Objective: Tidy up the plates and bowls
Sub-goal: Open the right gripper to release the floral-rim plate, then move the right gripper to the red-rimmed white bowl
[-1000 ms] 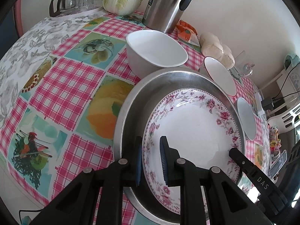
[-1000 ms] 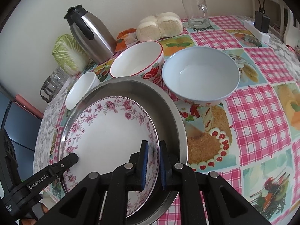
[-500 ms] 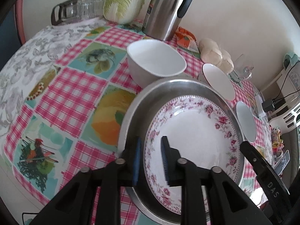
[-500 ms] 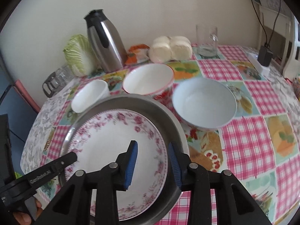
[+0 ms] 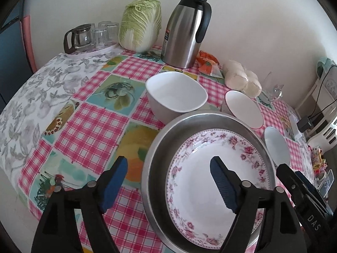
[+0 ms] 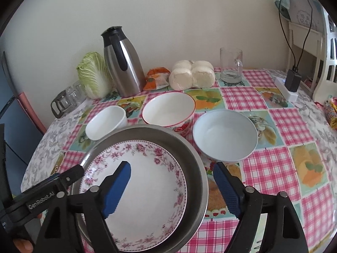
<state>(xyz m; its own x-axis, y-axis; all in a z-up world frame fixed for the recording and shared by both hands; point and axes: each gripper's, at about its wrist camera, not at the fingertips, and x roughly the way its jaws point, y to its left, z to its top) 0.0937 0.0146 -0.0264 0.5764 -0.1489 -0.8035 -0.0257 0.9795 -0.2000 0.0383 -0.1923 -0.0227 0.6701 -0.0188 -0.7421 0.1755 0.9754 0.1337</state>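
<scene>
Inside steel basin (image 6: 195, 168), pink-flowered white plate (image 6: 147, 196)

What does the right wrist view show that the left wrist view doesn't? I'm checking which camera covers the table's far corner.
Only the right wrist view shows the whole glass mug, the white power strip with its black adapter and the left gripper's "GenRobot.AI" finger.

Only the left shows the "DAS" finger and the glass cups' tray.

Both show the floral plate in the steel pan, three bowls, thermos and cabbage.
</scene>
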